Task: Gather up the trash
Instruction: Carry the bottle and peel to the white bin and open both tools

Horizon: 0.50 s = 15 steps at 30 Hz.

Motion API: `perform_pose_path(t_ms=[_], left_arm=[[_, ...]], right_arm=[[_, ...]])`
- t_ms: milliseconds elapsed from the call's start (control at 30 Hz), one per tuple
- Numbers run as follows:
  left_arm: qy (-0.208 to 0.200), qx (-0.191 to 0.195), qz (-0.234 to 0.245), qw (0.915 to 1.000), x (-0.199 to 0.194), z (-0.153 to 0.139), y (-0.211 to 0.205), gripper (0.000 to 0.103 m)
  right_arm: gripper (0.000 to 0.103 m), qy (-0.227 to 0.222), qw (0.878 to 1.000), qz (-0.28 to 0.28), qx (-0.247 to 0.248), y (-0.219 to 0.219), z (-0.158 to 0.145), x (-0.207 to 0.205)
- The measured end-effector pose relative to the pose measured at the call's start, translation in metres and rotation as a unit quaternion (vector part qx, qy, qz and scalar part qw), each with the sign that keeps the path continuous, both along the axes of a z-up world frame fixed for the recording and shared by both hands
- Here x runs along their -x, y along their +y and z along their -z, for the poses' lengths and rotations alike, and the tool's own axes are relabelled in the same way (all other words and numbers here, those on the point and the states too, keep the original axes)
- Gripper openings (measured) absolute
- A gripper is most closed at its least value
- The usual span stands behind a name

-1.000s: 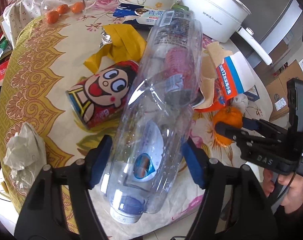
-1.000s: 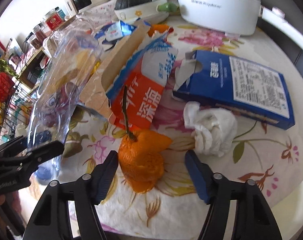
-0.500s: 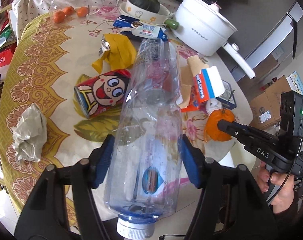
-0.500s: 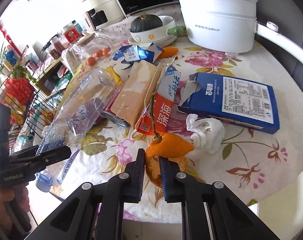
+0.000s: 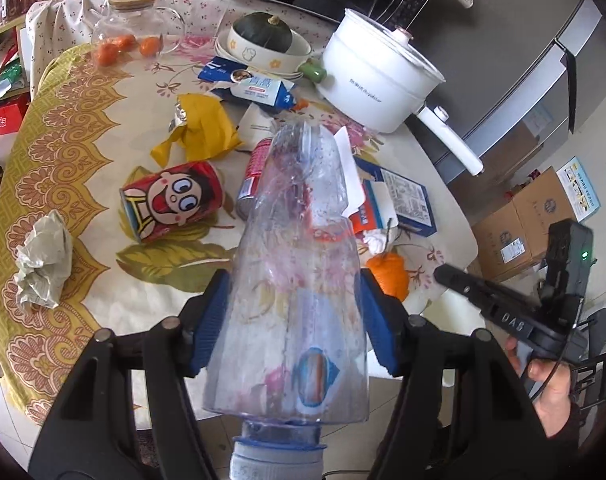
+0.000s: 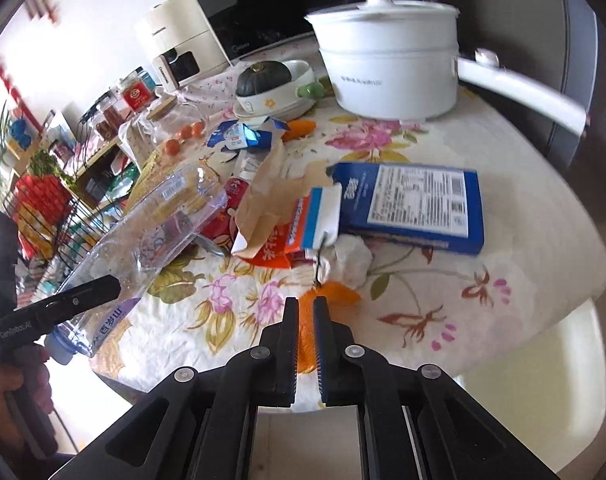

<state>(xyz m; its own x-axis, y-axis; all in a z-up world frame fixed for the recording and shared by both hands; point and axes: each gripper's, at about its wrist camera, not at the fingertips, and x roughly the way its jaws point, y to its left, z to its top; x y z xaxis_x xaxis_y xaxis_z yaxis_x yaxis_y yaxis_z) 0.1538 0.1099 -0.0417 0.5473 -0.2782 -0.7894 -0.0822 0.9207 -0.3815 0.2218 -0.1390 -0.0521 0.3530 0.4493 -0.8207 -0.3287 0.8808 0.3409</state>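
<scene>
My left gripper [image 5: 293, 282] is shut on a clear crushed plastic bottle [image 5: 303, 208], cap end toward the camera, held above the round table [image 5: 59, 160]. The same bottle [image 6: 163, 224] shows at the left of the right wrist view. My right gripper [image 6: 306, 304] pinches an orange peel [image 6: 335, 292] with a stem near the table's front edge; its jaws are opening slightly with the peel between the pads. On the cloth lie a red cartoon can [image 5: 171, 200], a yellow wrapper [image 5: 203, 132], crumpled paper [image 5: 43, 264], a torn orange carton [image 6: 303, 224], a blue box [image 6: 411, 204] and a white tissue [image 6: 351, 256].
A white lidded pot [image 5: 379, 80] with a long handle stands at the back right. Beside it sit a bowl holding a dark squash [image 5: 263, 40] and a glass jar of small orange fruit [image 5: 139, 32]. Cardboard boxes [image 5: 535, 220] stand on the floor to the right.
The right jaws closed on the orange peel and drew it back toward the table edge. The left gripper rose and pulled back with the bottle, uncovering a second red can.
</scene>
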Motion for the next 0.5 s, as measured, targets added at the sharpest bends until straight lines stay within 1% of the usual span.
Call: perform_pose_path(t_ms=[33,67,100,200,300,367,400,433,467,500], left_arm=[[-0.002,-0.002,0.000,1.0000,0.000,-0.001,-0.002,0.064],[-0.004,-0.006,0.001,1.0000,0.000,-0.002,-0.005,0.064],[-0.004,-0.010,0.002,0.9999,0.000,-0.003,-0.007,0.064],[0.004,-0.031,0.006,0.9995,-0.001,0.000,-0.012,0.064],[0.031,-0.047,0.014,0.9983,-0.002,0.012,-0.013,0.064],[0.060,-0.041,0.021,0.9971,-0.005,0.026,-0.011,0.064],[0.075,-0.037,0.023,0.9962,-0.006,0.035,-0.009,0.064],[0.087,-0.036,0.025,0.9952,-0.008,0.043,-0.008,0.064],[0.097,-0.039,0.027,0.9942,-0.009,0.051,-0.007,0.064],[0.102,-0.041,0.027,0.9936,-0.010,0.057,-0.008,0.064]], right_arm=[[0.054,0.008,1.000,0.004,0.001,-0.001,0.004,0.000],[0.084,0.008,1.000,0.011,0.002,-0.001,0.007,0.000],[0.086,0.003,1.000,0.016,0.006,0.000,0.009,0.001],[0.085,-0.001,0.999,0.002,0.040,0.012,0.021,0.002],[0.080,-0.015,0.997,-0.016,0.081,0.031,0.032,0.005],[0.070,-0.023,0.994,-0.029,0.105,0.042,0.040,0.005],[0.066,-0.026,0.992,-0.034,0.118,0.047,0.044,0.005],[0.060,-0.026,0.991,-0.036,0.128,0.050,0.049,0.005],[0.054,-0.024,0.990,-0.037,0.133,0.050,0.053,0.004],[0.050,-0.019,0.990,-0.036,0.136,0.050,0.057,0.002]])
